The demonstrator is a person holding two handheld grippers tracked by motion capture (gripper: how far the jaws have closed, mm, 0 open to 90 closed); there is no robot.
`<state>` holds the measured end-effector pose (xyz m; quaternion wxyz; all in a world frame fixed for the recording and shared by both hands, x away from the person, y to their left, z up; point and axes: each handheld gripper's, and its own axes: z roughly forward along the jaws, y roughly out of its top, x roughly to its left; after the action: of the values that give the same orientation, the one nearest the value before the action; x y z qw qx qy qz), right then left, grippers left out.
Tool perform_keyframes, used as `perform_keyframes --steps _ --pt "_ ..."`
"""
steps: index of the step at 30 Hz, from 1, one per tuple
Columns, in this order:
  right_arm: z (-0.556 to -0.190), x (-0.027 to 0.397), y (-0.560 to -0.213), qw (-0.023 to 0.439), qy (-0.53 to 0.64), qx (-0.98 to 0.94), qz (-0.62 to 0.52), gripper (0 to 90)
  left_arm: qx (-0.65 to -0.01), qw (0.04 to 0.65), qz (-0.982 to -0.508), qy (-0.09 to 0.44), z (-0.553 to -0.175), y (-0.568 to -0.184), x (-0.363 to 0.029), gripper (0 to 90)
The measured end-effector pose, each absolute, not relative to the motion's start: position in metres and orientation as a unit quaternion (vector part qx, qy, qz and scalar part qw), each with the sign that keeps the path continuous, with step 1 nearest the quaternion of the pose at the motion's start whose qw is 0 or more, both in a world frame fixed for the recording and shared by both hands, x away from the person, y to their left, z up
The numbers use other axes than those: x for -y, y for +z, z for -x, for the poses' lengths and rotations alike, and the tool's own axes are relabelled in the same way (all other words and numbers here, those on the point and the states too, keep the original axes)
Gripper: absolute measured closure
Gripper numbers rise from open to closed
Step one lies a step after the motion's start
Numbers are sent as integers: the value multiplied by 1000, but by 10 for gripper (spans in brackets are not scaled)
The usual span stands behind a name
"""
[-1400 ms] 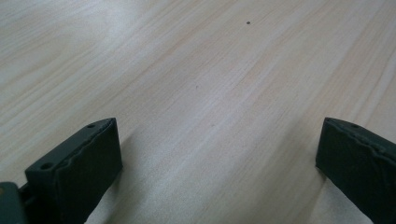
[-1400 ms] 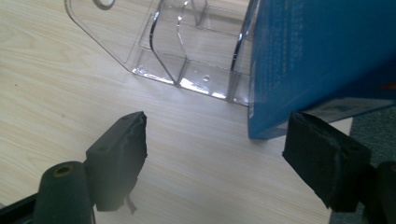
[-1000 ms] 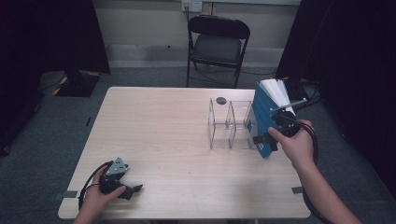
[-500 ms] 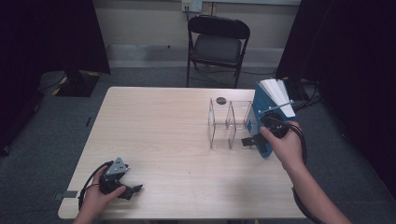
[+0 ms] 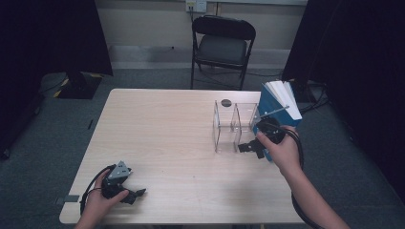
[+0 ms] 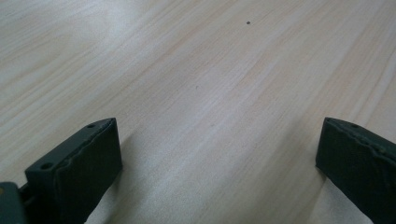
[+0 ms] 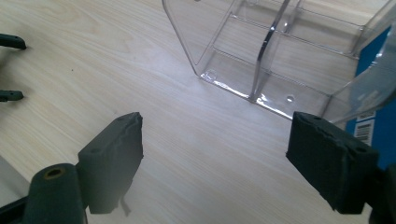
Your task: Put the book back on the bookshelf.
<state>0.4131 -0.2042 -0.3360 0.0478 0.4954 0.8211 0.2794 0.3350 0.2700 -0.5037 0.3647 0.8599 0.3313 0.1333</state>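
Your right gripper (image 5: 248, 147) hangs just in front of the clear organizer (image 5: 235, 125), jaws spread wide with nothing between them. In the right gripper view that organizer (image 7: 275, 56) sits just beyond the jaw tips, a see-through plastic box split by thin dividers into square cells, its glossy walls catching the light. The blue book (image 5: 277, 112) stands upright right behind your right hand (image 5: 282, 150), touching the organizer's far side, white pages fanned at the top; its blue cover with a barcode label (image 7: 369, 126) shows at the right edge. A small dark round piece (image 5: 226, 102) lies on the table (image 5: 157, 129) just behind the organizer. Your left gripper (image 5: 135, 194) rests low near the front left corner, well apart from all that, jaws wide and empty over pale, fine-grained wood (image 6: 210, 93).
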Motion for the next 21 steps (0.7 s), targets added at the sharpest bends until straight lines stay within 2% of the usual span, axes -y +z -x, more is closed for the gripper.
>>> perform_keyframes --steps 21 --pt "-413 179 -354 23 290 -834 -469 180 -331 365 -860 133 -335 -504 -270 0"
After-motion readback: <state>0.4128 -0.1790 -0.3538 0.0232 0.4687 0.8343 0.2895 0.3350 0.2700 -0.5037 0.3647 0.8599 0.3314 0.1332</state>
